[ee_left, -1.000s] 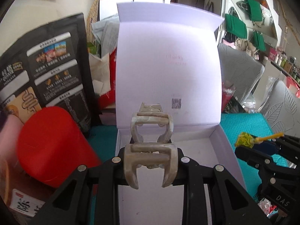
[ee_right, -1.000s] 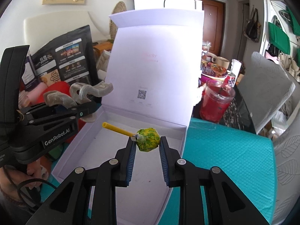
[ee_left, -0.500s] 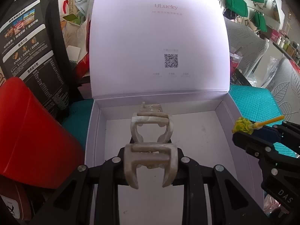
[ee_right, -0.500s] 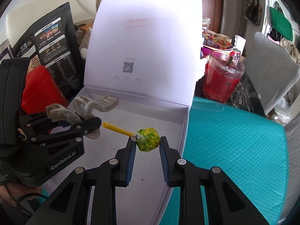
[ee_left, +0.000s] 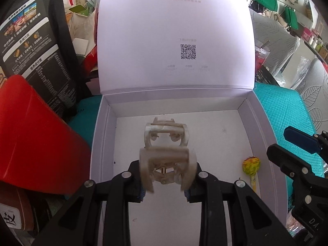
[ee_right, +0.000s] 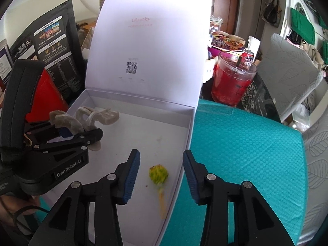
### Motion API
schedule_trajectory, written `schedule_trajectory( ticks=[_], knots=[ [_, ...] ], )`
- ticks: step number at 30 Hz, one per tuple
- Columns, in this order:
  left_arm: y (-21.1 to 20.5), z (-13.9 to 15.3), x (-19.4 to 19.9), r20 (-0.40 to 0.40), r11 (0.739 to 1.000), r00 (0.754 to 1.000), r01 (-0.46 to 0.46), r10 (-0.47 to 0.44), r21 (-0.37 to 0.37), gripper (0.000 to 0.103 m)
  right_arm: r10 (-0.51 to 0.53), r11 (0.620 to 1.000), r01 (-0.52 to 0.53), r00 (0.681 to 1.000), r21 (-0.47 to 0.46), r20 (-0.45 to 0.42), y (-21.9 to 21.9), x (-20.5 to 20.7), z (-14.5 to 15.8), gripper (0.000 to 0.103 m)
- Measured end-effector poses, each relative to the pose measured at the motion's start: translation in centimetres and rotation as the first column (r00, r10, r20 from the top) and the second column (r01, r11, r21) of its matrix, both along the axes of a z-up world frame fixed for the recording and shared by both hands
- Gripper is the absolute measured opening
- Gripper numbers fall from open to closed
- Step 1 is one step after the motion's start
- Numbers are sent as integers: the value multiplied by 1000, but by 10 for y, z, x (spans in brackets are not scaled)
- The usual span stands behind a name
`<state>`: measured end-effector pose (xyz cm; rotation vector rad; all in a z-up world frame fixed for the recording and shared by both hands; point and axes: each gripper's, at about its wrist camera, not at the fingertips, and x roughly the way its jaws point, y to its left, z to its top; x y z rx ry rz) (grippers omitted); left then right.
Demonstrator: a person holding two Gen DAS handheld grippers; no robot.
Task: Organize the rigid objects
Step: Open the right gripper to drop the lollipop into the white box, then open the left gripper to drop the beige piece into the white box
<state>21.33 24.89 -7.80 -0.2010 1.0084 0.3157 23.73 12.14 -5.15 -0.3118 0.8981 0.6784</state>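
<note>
A white box (ee_left: 103, 127) with its lid up stands on a teal mat; it also shows in the right wrist view (ee_right: 184, 135). My left gripper (ee_left: 167, 186) is over the box, its jaws a little apart around a beige hair claw clip (ee_left: 166, 155), which looks blurred. The left gripper (ee_right: 67, 135) and the clip (ee_right: 90, 119) also show in the right wrist view. My right gripper (ee_right: 161, 176) is open above a yellow-green lollipop (ee_right: 158, 174) that lies in the box by its right wall. The lollipop also shows in the left wrist view (ee_left: 251, 165).
A red container (ee_left: 34, 135) and a black printed bag (ee_left: 34, 47) stand left of the box. A cup of red drink (ee_right: 231, 78) stands behind the teal mat (ee_right: 246, 153). Grey leaf-pattern chairs (ee_right: 287, 65) are at the right.
My right gripper has opened and the lollipop has dropped onto the box floor. My left gripper has moved lower into the box and its jaws have loosened on the clip.
</note>
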Motion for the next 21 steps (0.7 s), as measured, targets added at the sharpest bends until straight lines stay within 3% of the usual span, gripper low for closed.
schedule_trajectory(
  ticks=[4, 21],
  knots=[
    [-3, 12, -5, 10, 1000, 1000, -10, 10, 22, 34, -5, 1000, 5, 1000, 12, 14, -7, -6, 10, 43],
    [-14, 79, -48, 120, 998, 993, -23, 16, 58, 34, -12, 999, 7, 994, 53, 108, -28, -44, 57, 43]
  ],
)
